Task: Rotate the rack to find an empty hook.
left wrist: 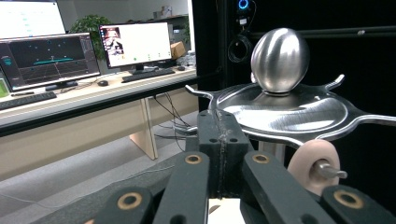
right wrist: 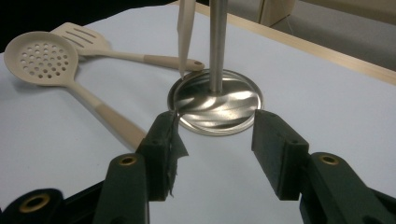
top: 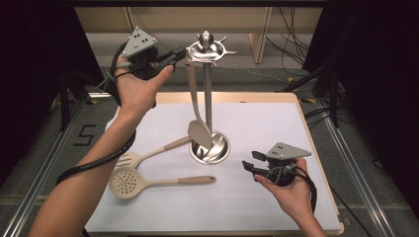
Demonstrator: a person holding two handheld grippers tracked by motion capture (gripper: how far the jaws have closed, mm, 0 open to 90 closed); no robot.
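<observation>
A steel utensil stand (top: 208,98) rises from a round base (right wrist: 217,100), with a ball knob (left wrist: 280,58) above its hook ring. A beige spoon (top: 196,118) hangs from a hook on the ring's left side, and its handle end (left wrist: 312,164) sits on the hook. My left gripper (top: 178,55) is up beside the ring, jaws pressed together (left wrist: 219,135) with nothing between them, just left of the spoon's handle end. My right gripper (top: 249,162) hovers low, right of the base, with its jaws open (right wrist: 212,135) and facing the base.
A beige slotted spatula (top: 132,159) and a beige skimmer (top: 126,181) lie on the white mat (top: 267,123) left of the base, handles pointing right. The mat sits on a wood-edged table. Desks with monitors (left wrist: 135,44) stand beyond the table.
</observation>
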